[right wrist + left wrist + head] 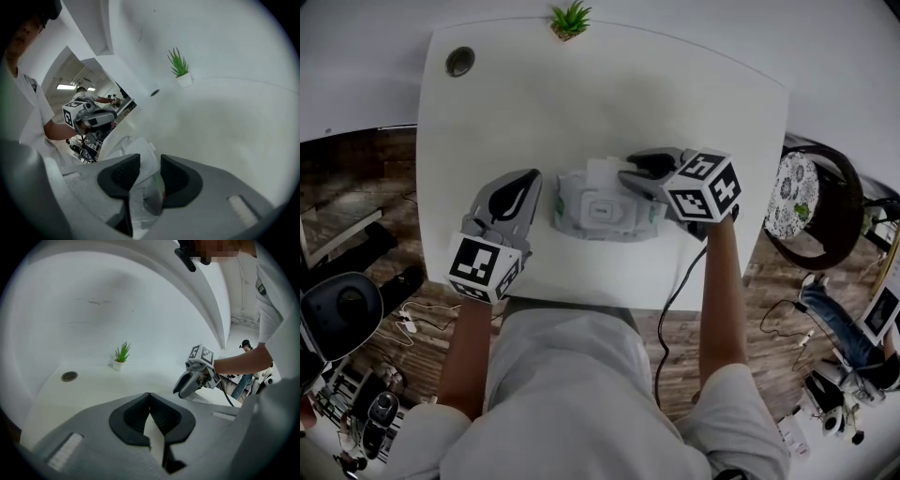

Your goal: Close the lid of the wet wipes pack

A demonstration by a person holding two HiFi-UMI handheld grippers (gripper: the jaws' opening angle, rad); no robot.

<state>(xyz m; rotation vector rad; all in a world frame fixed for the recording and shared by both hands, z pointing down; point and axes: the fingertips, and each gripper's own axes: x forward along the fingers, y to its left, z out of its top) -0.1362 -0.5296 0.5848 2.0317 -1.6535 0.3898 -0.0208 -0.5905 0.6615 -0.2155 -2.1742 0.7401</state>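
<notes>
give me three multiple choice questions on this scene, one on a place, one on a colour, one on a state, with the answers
1. Where on the table does the potted plant stand?
A. at the near edge
B. at the far edge
C. in the middle

2. What colour is the table top?
A. red
B. black
C. white

3. How do the right tongs stand?
A. jaws apart over the wet wipes pack
B. shut on the plant
C. lying on a chair

Answers:
1 B: the head view shows the plant at the edge farthest from the person.
2 C: the top is white all over in every view.
3 A: the right gripper view shows a gap between the jaws, with the pack seen through it.
</notes>
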